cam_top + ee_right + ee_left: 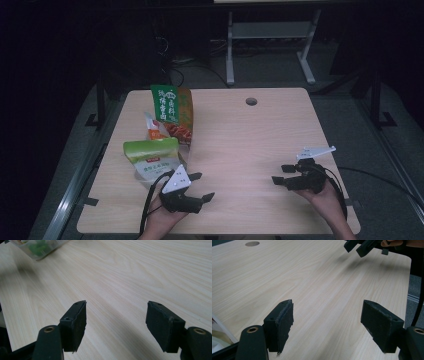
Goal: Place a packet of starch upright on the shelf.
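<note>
The left claw (200,187), a black two-jaw tool under a grey three-cornered plate, hangs released above the near left part of the pale wood-grain worktop (240,135), its jaws spread wide with nothing between them. Just behind it lies a light-green snack pouch with a clear lower half (152,157), close to the claw but apart from it. Farther back, a dark-green and orange foil snack bag (172,112) rests partly over a white and orange packet (152,131); how the three overlap is hard to judge in the dim high view.

The right claw (282,175), also black and also released, hovers over the near right part of the worktop, well apart from the pouches, jaws wide over bare wood in the right gripper view (116,326). The left gripper view shows its own spread jaws (327,326) and the right claw farther off at the top edge.

By the look of it, the work has not begun: no pouch is gripped or lifted, and all handling remains to be done.

Room is generous. The whole centre and right of the worktop lie bare, up to a small round cable hole (251,101) near the far edge. The pouches crowd the left side, so the left edge is the one to watch.
</note>
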Demonstrator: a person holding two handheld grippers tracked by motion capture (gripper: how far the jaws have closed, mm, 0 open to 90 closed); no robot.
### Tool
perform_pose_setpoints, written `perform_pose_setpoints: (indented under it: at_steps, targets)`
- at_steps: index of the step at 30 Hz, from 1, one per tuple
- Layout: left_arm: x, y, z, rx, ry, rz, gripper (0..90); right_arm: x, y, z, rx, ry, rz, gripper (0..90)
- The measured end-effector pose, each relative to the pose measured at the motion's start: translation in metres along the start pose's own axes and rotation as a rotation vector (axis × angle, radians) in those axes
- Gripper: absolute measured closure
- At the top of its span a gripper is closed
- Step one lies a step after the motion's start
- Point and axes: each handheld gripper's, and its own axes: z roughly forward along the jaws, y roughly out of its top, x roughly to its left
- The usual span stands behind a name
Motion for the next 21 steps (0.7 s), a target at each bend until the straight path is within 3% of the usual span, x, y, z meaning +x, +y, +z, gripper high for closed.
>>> perform_pose_setpoints:
  at_steps: [10,15,21]
  targets:
    - [0.000,-0.001,0.003,0.010,0.009,-0.002,25.8,0.005,-0.013,-0.006,-0.021,-0.015,-0.009,31.4]
    - [-0.001,-0.001,0.005,0.011,0.007,0.010,25.8,0.008,-0.024,-0.010,-0.047,-0.018,0.010,30.6]
    - [-0.004,-0.001,0.008,0.018,-0.004,0.018,25.8,0.013,-0.027,-0.007,-0.032,-0.021,0.000,29.1]
